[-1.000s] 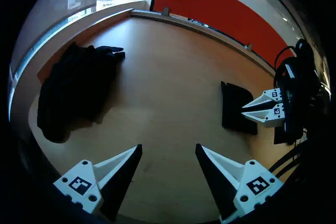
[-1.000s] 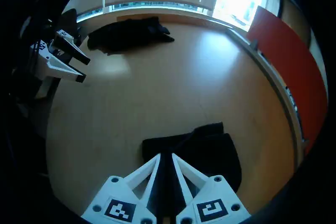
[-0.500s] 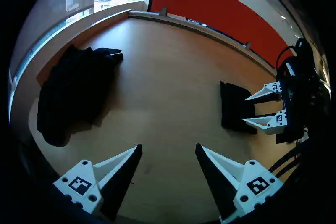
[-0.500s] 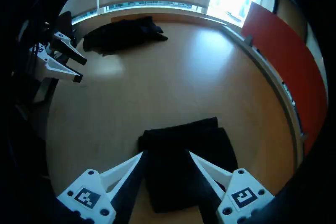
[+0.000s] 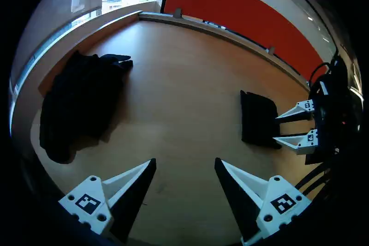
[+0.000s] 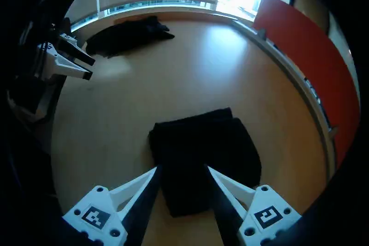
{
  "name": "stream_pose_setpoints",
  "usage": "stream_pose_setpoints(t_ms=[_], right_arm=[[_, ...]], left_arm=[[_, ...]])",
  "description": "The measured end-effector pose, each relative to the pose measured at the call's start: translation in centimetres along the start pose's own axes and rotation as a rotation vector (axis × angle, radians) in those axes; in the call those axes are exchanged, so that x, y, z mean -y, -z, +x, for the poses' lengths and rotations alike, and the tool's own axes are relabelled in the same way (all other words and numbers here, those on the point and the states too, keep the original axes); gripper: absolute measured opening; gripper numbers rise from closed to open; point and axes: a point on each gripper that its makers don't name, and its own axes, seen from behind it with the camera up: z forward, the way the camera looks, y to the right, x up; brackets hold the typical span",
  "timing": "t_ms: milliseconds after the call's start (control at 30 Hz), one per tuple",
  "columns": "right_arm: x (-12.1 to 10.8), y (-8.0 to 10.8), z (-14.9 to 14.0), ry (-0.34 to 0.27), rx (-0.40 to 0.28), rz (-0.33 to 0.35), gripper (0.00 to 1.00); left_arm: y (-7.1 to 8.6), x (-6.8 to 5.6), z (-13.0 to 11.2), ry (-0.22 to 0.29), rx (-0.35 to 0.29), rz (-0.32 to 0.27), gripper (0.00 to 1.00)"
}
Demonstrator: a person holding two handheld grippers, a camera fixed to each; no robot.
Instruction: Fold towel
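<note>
Right tool (image 6: 183, 168) has drawn back, spread over folded towel (image 6: 203, 142)'s near edge.

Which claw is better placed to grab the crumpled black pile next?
Left, probably. The left claw is open, with the black pile ahead to its left; the right claw hangs open over the folded towel, farther from the pile.
</note>
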Motion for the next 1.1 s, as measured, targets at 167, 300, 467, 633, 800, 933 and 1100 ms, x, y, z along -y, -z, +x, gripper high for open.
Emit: stream_pose_setpoints(t_ms=[167,300,467,633,800,933,1100], right_arm=[[-0.4,1.0,-1.6,-0.034,0.008,-0.021,0.66],[-0.5,1.7,-2.9,-0.061,0.016,-0.034,0.66],[-0.5,2.2,-4.3,-0.084,0.028,-0.046,0.66],[-0.2,2.5,-5.2,-0.1,0.036,-0.052,0.66],[0.4,2.4,-6.3,-0.118,0.05,-0.052,0.66],[0.8,2.3,-6.8,-0.135,0.055,-0.049,0.65],[0.9,2.2,-7.1,-0.144,0.058,-0.052,0.63]], left_arm=[[-0.2,-0.3,0.1,-0.003,0.002,-0.004,0.94],[-0.4,-0.6,0.2,-0.005,0.005,-0.009,0.94],[-0.5,-1.0,0.3,-0.016,0.005,-0.013,0.94],[-0.6,-1.3,0.3,-0.022,0.008,-0.016,0.94],[-0.6,-1.5,0.1,-0.021,0.01,-0.019,0.94],[-0.6,-1.5,-0.1,-0.022,0.011,-0.019,0.94],[-0.6,-1.5,-0.2,-0.021,0.013,-0.02,0.94]])
